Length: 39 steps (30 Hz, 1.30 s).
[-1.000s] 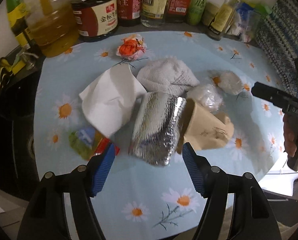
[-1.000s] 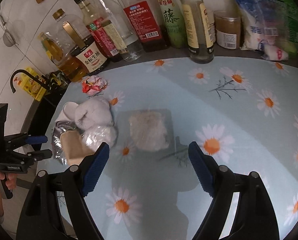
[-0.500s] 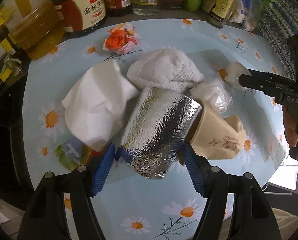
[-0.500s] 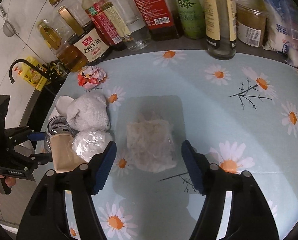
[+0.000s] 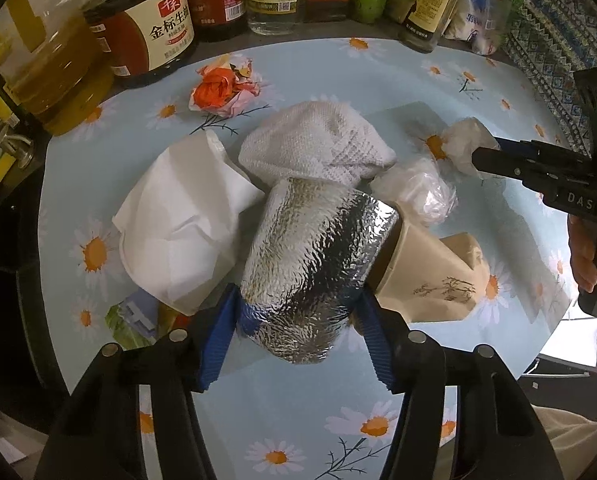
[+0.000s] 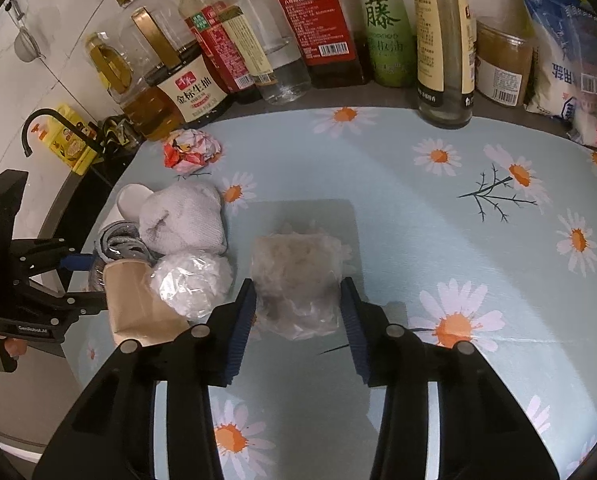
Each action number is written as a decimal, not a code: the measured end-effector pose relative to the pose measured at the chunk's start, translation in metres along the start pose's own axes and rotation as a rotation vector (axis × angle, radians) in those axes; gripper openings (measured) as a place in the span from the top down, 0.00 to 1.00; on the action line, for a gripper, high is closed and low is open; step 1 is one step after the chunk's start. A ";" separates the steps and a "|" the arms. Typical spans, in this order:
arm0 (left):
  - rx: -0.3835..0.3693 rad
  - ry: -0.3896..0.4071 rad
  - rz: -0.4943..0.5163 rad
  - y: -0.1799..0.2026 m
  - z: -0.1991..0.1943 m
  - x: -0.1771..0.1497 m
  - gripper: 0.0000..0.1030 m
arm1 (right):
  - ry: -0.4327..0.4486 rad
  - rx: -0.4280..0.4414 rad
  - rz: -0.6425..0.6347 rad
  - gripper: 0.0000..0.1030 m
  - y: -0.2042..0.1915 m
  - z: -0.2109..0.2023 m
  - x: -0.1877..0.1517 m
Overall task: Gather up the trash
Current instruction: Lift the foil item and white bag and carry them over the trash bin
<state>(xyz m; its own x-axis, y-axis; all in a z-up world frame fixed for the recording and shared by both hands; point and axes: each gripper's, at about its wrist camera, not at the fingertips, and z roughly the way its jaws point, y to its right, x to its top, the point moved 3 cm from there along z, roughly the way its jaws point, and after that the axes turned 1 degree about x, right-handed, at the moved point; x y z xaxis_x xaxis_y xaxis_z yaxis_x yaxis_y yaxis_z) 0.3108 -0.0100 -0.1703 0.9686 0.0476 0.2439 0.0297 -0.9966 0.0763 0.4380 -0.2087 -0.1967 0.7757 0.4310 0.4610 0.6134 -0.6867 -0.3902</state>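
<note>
So the left gripper (image 5: 294,330) has its blue pads clamped on the near end of the silver foil sleeve (image 5: 318,260), which lies on its side on the daisy tablecloth (image 5: 298,432) with a brown paper cup (image 5: 434,272) poking out its far end. The jaws have just been closing, and they're now pinched in narrow on the foil. The right gripper (image 6: 296,320) has a crumpled clear plastic bag (image 6: 298,280) sitting between its pads; those jaws have just been closing too, and the pads look to be touching the bag's sides.

Compared with a second ago, both sets of tongs were wide open and well short of their trash; now each is down around its piece.

The left wrist view shows stuff the right one barely catches: a white napkin (image 5: 182,224) just left of the foil, a colourful wrapper (image 5: 134,320) tucked under it, and a person's hand (image 5: 590,256) on the right gripper's handle. Both views show the white cloth (image 5: 318,144), the orange-pink wrapper ball (image 5: 222,88) and the sauce bottles (image 6: 298,32) along the back.
</note>
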 end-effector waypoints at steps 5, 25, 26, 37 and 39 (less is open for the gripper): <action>0.002 0.026 -0.006 -0.003 -0.011 -0.005 0.46 | 0.012 0.000 -0.005 0.58 -0.009 -0.008 -0.003; -0.076 0.146 -0.016 -0.008 -0.063 -0.067 0.46 | 0.059 -0.062 0.052 0.58 -0.063 -0.062 -0.066; -0.083 0.153 -0.021 -0.009 -0.065 -0.072 0.46 | 0.060 -0.067 0.053 0.58 -0.068 -0.065 -0.072; -0.147 0.169 -0.055 -0.015 -0.078 -0.142 0.46 | 0.038 -0.033 0.064 0.58 -0.135 -0.065 -0.129; -0.159 0.163 -0.065 -0.016 -0.079 -0.157 0.46 | 0.028 -0.018 0.062 0.58 -0.150 -0.062 -0.140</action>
<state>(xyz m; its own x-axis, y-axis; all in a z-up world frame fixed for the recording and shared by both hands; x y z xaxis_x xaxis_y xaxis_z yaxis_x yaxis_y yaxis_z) 0.1385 0.0037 -0.1332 0.9128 0.1345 0.3856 0.0393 -0.9687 0.2450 0.2282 -0.2026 -0.1534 0.8074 0.3709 0.4588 0.5614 -0.7220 -0.4044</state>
